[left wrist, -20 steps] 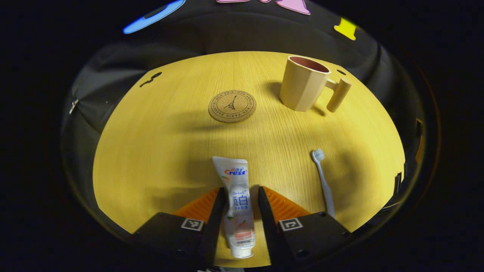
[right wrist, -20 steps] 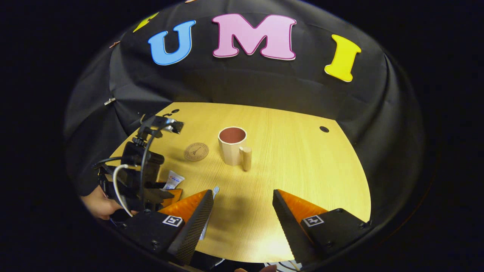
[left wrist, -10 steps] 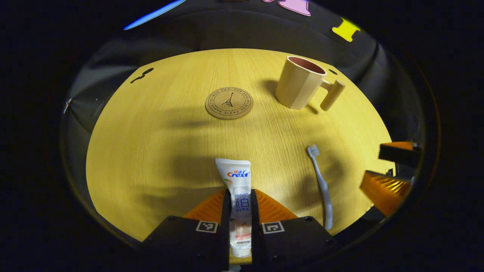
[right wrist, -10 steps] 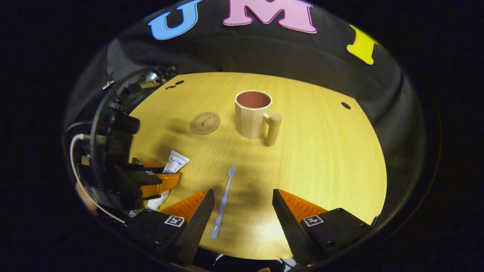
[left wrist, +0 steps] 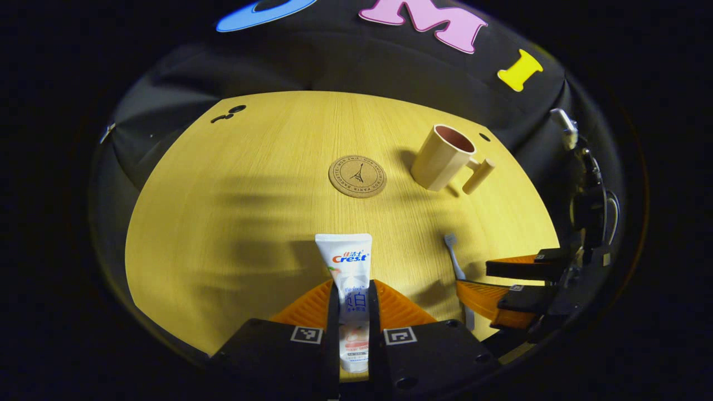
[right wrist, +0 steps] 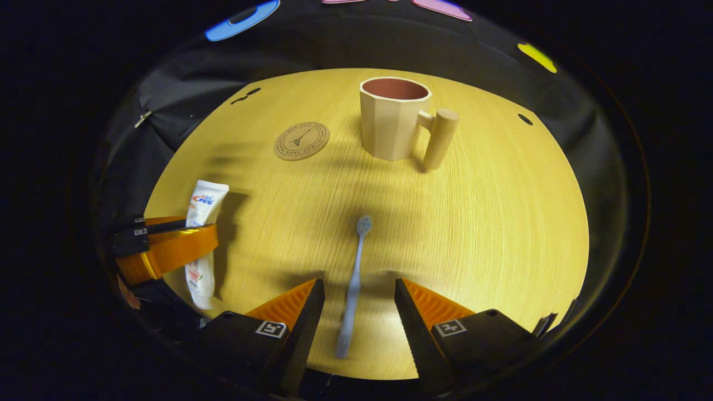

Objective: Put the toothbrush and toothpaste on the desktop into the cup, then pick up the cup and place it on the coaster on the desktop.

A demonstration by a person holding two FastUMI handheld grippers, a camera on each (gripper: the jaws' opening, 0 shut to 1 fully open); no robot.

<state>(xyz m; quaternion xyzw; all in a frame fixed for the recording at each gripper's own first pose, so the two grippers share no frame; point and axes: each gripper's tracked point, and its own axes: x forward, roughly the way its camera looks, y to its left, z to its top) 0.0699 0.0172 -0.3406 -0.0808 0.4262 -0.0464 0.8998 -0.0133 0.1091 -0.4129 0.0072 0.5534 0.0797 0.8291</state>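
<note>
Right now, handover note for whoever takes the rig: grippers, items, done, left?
Left gripper: shut on the toothpaste, apparently lifted off the desktop.
Right gripper: open, straddling the toothbrush, which lies flat with bristles toward the cup.
Cup: upright, empty, handle to its right in the right gripper view, beside the coaster, not on it.
Done: toothpaste grasped.
Left: drop toothpaste in cup, grasp and load toothbrush, move cup onto coaster.
</note>
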